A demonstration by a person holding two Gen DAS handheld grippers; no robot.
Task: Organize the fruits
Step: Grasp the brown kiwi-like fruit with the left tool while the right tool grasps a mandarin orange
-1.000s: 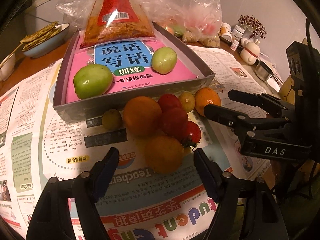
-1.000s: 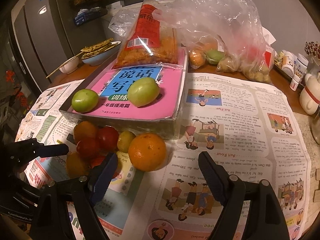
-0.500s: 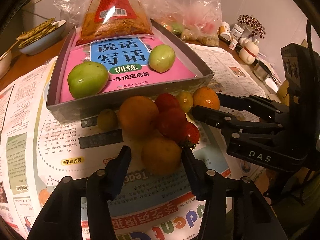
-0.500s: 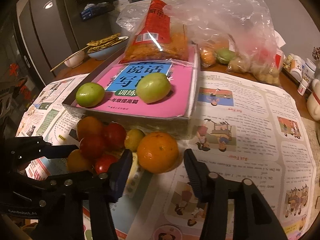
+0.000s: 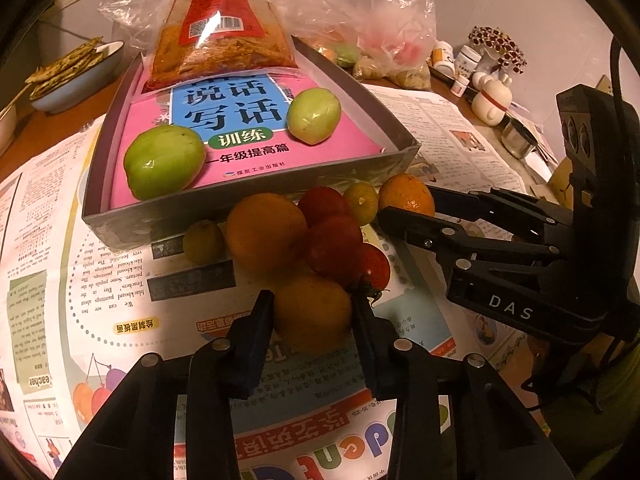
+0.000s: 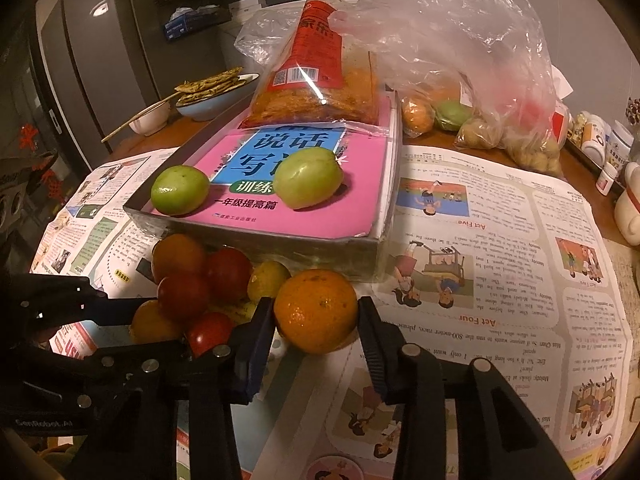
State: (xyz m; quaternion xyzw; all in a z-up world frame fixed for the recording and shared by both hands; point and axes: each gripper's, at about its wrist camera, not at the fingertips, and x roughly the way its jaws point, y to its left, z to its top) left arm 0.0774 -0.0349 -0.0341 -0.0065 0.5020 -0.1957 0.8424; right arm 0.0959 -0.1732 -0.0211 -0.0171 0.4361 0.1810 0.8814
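Fruit lies in a loose cluster on the newspaper (image 5: 100, 280) just in front of a shallow grey box (image 5: 248, 216): oranges, red tomatoes and small yellow-green citrus, most of them touching. At the near edge of the cluster a yellow-orange fruit (image 5: 312, 312) sits between the fingers of the left tongs (image 5: 313, 308), which have just been closing and now press on it from both sides. At the far right of the cluster a large orange (image 6: 316, 310) is pinched the same way by the right tongs (image 6: 316, 316), whose jaws have also just been closing; both pads touch its skin. Both fruits look to be resting on the paper.

Each pair of tongs points steeply down toward the counter, and they work side by side (in the left wrist view the right one reaches in from the right edge, marked "DAS").

Two green tomatoes (image 5: 164, 160) (image 5: 314, 116) lie well apart inside the box, on a pink book (image 6: 352, 200) with a blue title panel. A snack packet (image 5: 218, 28) with a red label leans on the box's far end.

Newspaper covers most of the wooden counter (image 5: 36, 136). Behind the box is a clear plastic bag (image 6: 472, 80) with more produce in it. A blue bowl (image 6: 208, 104) of flat crackers stands at the far left, small jars (image 6: 600, 140) at the far right. Dark cabinets fill the dim background, and the light is warm.
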